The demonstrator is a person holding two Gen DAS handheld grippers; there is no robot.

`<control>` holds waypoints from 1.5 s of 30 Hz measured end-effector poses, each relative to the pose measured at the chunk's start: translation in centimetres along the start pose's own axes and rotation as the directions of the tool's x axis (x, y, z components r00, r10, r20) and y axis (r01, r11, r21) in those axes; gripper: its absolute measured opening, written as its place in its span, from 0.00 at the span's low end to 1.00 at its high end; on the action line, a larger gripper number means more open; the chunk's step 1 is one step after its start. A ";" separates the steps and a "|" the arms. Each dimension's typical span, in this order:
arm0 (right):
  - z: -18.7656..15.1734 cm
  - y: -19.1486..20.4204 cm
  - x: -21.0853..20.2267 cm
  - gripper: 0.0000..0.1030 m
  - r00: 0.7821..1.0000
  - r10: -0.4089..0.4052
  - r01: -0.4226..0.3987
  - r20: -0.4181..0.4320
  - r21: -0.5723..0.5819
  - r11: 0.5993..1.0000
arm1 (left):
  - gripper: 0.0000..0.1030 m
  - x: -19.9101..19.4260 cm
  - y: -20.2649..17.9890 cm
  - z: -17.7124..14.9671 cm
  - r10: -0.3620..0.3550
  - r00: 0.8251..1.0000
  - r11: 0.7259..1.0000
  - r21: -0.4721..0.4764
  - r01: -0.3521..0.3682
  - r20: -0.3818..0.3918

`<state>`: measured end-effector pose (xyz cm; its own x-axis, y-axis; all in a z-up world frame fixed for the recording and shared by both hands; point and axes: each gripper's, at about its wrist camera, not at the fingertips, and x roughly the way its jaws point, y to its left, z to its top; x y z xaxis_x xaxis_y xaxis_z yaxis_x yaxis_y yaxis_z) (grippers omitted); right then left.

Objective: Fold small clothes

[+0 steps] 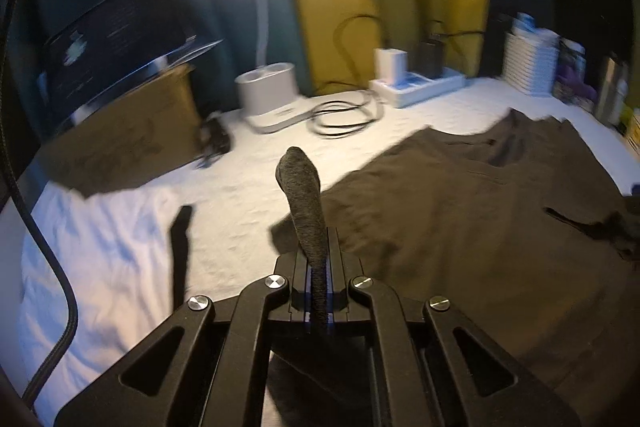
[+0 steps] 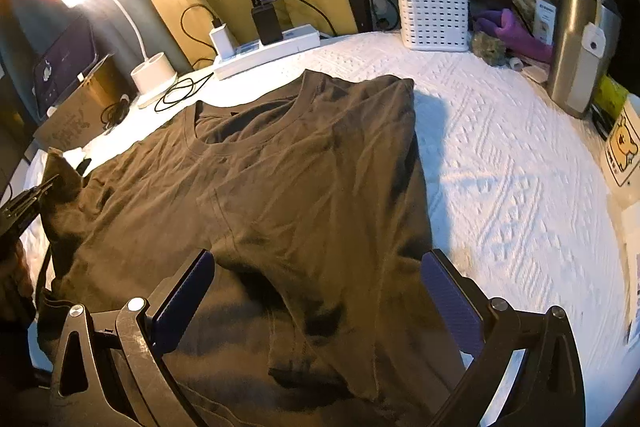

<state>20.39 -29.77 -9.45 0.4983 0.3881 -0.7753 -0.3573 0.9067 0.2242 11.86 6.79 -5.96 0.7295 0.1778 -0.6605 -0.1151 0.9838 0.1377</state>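
Brown t-shirt (image 2: 304,187) lies spread on the white textured bedcover (image 2: 500,167), collar toward the far side, its right edge folded in over the body. Our left gripper (image 1: 318,287) sits low at the shirt's left edge with its jaws clamped together on a pinch of the fabric, which stands up in a narrow tongue between them; in the right wrist view we see that same gripper (image 2: 38,195) at the far left, holding a raised corner of cloth. Our right gripper (image 2: 316,291) hovers over the near part of the shirt, tilted down toward it, its two blue-padded fingers (image 2: 452,303) spread wide with nothing between them. At the far edge of the bed, a white perforated basket (image 2: 434,15) holds a crumpled plastic bag and some packets we cannot identify. Near it stand a steel flask (image 2: 576,43) and a lidded jar (image 2: 534,7). A white power strip (image 2: 272,49) carries two plugged-in chargers, and a lit desk lamp (image 2: 154,67) stands beside it.
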 end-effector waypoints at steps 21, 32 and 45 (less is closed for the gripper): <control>-1.9 -2.8 -2.5 1.00 0.999 0.014 -0.016 0.043 0.054 0.998 | 0.49 -1.4 -4.9 -0.3 -0.366 0.914 0.930 -0.053 0.363 -0.173; -1.7 -0.6 -2.3 1.00 0.999 0.018 -0.018 0.032 0.016 1.000 | 0.50 -0.3 -0.7 -3.4 -0.257 0.938 0.966 -0.027 0.258 -0.234; -1.8 0.6 -2.8 1.00 1.000 0.003 -0.003 0.029 -0.005 1.000 | 0.11 -1.7 -0.9 -5.2 -0.297 0.939 0.954 -0.012 0.300 -0.173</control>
<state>17.40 -30.62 -8.21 0.5195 0.3956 -0.7574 -0.3624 0.9047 0.2239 7.22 5.76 -8.81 0.6022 -0.1214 -0.7891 0.1006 0.9920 -0.0758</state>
